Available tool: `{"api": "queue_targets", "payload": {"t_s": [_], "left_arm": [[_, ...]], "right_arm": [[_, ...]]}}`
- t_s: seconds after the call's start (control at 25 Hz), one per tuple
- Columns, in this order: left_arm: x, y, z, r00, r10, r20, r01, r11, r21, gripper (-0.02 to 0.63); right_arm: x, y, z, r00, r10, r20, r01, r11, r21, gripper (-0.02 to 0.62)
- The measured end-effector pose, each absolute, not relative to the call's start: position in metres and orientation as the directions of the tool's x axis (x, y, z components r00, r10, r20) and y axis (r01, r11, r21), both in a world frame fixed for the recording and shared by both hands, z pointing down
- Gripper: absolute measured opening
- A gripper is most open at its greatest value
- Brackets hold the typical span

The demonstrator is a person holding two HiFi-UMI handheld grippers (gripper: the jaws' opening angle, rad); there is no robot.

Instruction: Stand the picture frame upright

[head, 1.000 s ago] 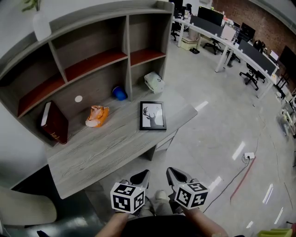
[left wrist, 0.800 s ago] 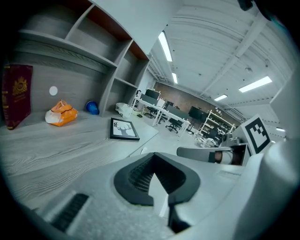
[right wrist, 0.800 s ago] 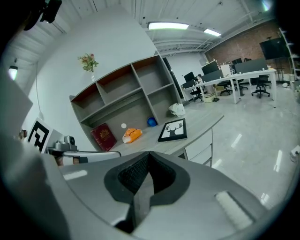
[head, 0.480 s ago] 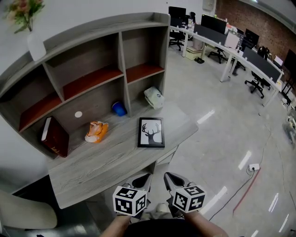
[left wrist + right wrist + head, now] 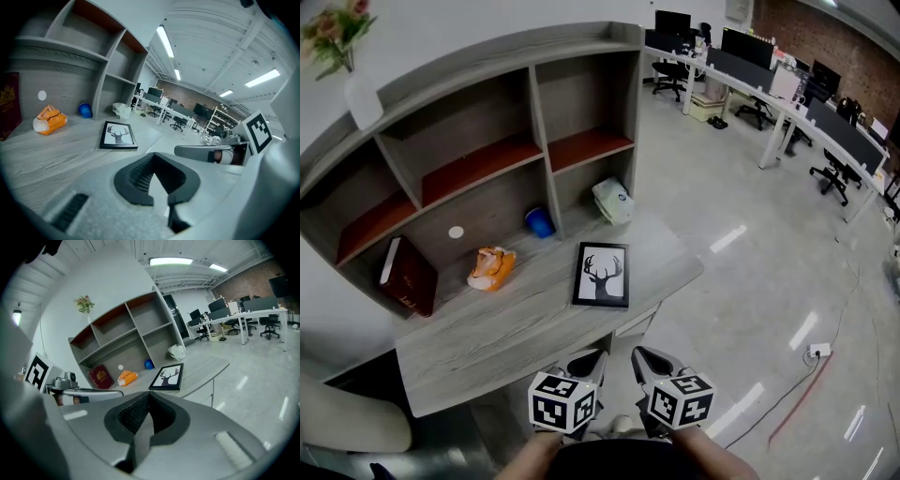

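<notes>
Two shut and empty, left hand-held gripper [image 5: 589, 362], right hand-held gripper [image 5: 645, 360], nearer flat picture frame [image 5: 602, 275].

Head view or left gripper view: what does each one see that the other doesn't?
Only the head view shows the flowers on top of the shelf. Only the left gripper view shows the ceiling lights and the left gripper's shut jaws up close. Both show the picture frame lying flat on the desk, the orange toy and the red book.
</notes>
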State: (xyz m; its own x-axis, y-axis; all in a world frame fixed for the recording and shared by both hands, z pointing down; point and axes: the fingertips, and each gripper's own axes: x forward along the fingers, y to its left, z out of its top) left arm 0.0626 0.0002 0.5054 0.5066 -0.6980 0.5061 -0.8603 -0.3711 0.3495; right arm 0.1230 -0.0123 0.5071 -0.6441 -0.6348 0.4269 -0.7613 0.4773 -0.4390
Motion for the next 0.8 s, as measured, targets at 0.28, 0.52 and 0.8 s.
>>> {"api": "queue_targets", "payload": {"t_s": [0.28, 0.52, 0.8], "left_arm": [[0.076, -0.007, 0.506, 0.474, -0.720, 0.507, -0.879, -0.353, 0.321, -0.005], [0.072, -0.009, 0.513, 0.454, -0.722, 0.522, -0.889, -0.334, 0.313, -0.005], [0.068, -0.031, 0.516, 0.482, -0.712, 0.511, -0.876, -0.372, 0.307, -0.005]], "right_arm": [[0.138, -0.020, 0.511, -0.661, -0.625, 0.416, -0.747, 0.489, -0.451, -0.002], [0.136, -0.026, 0.515, -0.663, -0.621, 0.418, -0.744, 0.489, -0.456, -0.002], [0.126, -0.044, 0.523, -0.668, -0.608, 0.430, -0.741, 0.487, -0.462, -0.002]]}}
